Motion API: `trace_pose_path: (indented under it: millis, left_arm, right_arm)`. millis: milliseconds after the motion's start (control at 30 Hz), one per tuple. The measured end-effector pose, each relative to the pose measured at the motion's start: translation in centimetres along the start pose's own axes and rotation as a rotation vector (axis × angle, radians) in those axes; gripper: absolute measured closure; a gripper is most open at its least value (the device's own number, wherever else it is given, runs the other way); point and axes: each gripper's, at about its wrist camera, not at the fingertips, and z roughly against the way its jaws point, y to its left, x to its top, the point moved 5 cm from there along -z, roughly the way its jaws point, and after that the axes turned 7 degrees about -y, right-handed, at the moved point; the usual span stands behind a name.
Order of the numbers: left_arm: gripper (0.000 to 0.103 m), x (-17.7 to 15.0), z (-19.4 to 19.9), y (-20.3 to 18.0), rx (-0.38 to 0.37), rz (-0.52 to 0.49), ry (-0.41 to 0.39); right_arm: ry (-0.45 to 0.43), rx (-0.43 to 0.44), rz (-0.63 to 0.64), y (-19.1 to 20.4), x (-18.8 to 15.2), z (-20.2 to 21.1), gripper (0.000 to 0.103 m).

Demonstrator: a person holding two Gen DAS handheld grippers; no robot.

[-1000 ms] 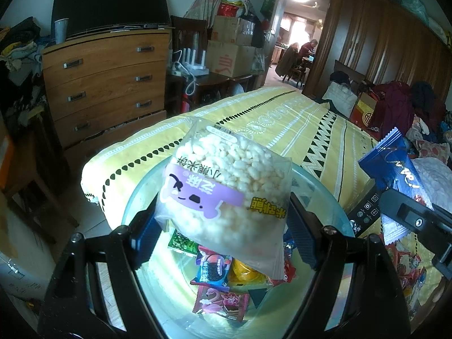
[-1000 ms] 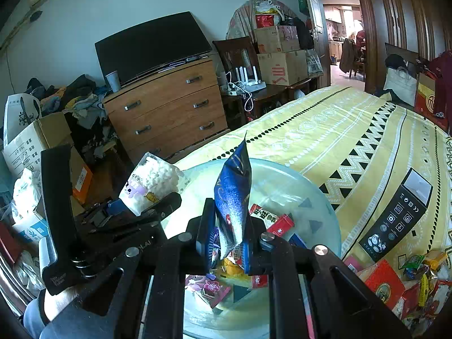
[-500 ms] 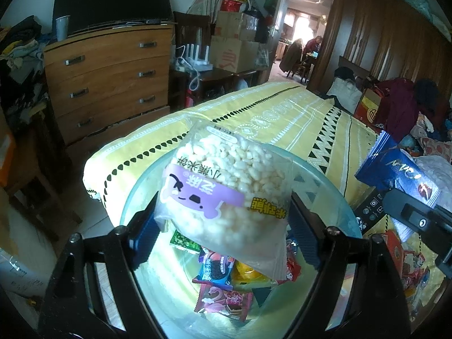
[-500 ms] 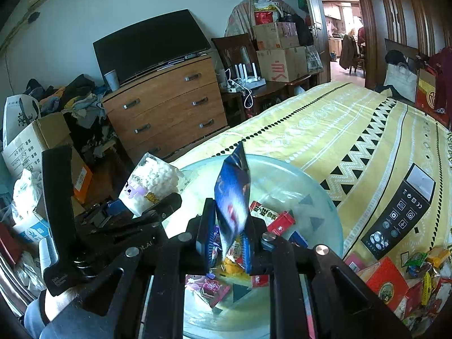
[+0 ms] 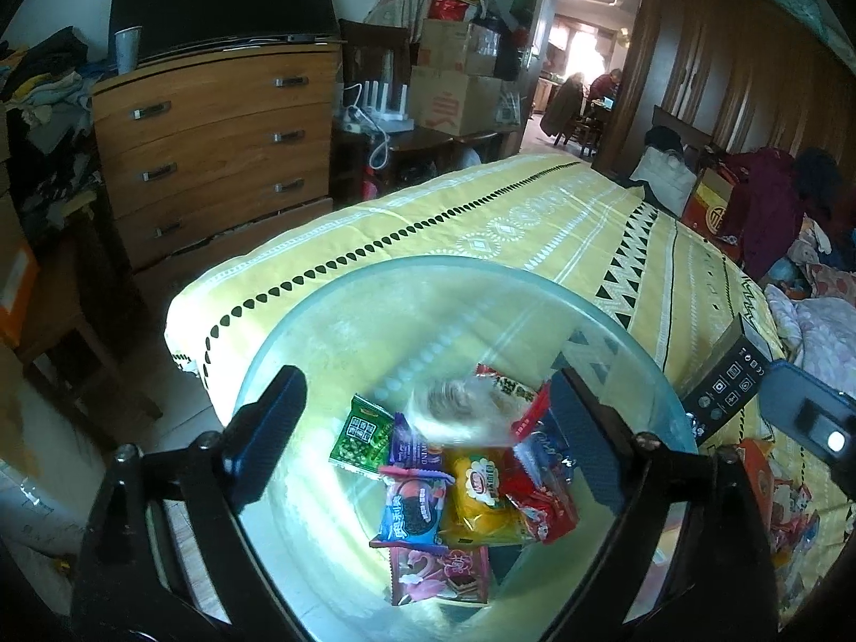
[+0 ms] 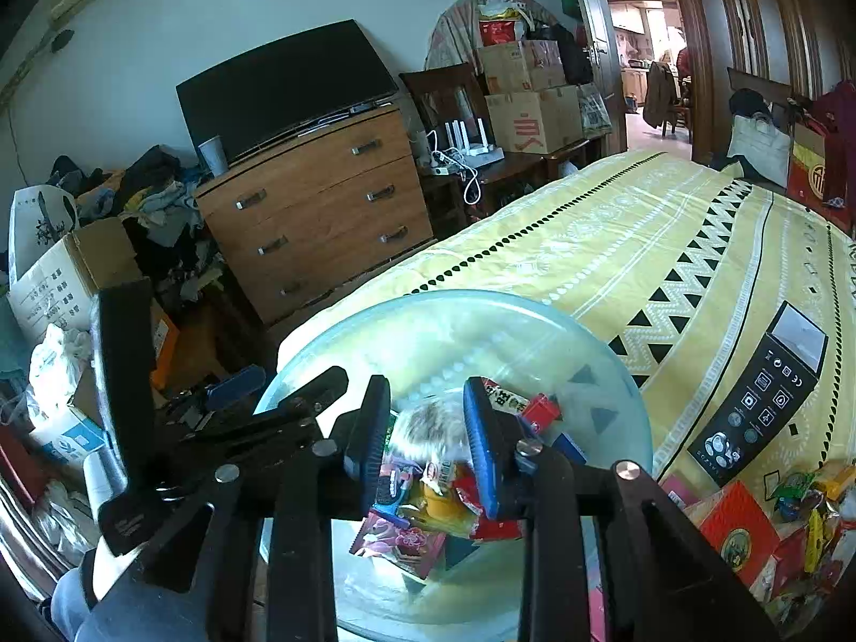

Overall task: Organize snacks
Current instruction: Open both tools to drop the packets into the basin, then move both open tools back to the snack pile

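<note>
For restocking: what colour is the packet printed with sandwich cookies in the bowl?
Blue sandwich-cookie packet, pink top edge; clearest in the left wrist view.

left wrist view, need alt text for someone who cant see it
The left claw hangs with jaws opening over a clear glass bowl on a yellow patterned bedspread, nothing between them. A blurred bag of white puffs is dropping onto the wrapped snacks in the bowl. A wooden dresser stands behind.

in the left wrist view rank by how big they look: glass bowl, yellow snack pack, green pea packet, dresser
1. glass bowl, but it sits nearest the camera, which inflates it
2. dresser, far off, so surely larger in reality
3. yellow snack pack
4. green pea packet, close in size to the yellow one
</note>
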Motion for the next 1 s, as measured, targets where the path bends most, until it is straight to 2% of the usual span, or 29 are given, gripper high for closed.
trace_pose_path:
  millis: [33,67,300,433,633,700,767,833,933,1000]
  left_arm:
    - [0.008,0.0,0.0,0.0,0.003,-0.001,-0.004]
    - [0.008,0.0,0.1,0.0,0.008,-0.005,-0.006]
    - [0.005,0.0,0.4,-0.3,0.012,-0.010,-0.016]
    - [0.000,-0.1,0.8,-0.5,0.013,-0.005,-0.031]
    - [0.000,-0.5,0.9,-0.6,0.006,0.001,-0.026]
    - [0.000,-1.0,0.9,-0.9,-0.007,-0.006,-0.005]
    - [0.000,-1.6,1.3,-1.6,-0.024,-0.026,0.006]
    - [0.000,-1.8,2.3,-2.7,-0.063,-0.047,-0.010]
    - [0.000,-1.9,4.8,-7.1,-0.140,-0.165,-0.078]
    - [0.000,-2.4,7.0,-11.1,-0.235,-0.243,-0.115]
  right_arm:
    - [-0.006,-0.001,0.004,0.1,0.0,0.2,0.055]
    - [-0.013,-0.003,0.008,0.2,-0.1,0.5,0.049]
    - [-0.016,-0.040,0.023,0.2,-1.1,1.9,0.049]
    - [-0.029,-0.055,0.040,0.4,-1.7,3.2,0.048]
    - [-0.045,-0.066,0.048,0.2,-3.1,5.3,0.048]
    - [-0.052,-0.079,0.069,0.0,-4.4,6.2,0.048]
    - [-0.070,-0.135,0.090,-1.0,-6.7,7.7,0.048]
    - [-0.066,-0.172,0.072,-2.5,-9.2,9.2,0.048]
    - [-0.040,-0.250,0.025,-5.7,-14.2,12.1,0.048]
    - [-0.010,-0.302,-0.025,-8.3,-17.6,14.2,0.048]
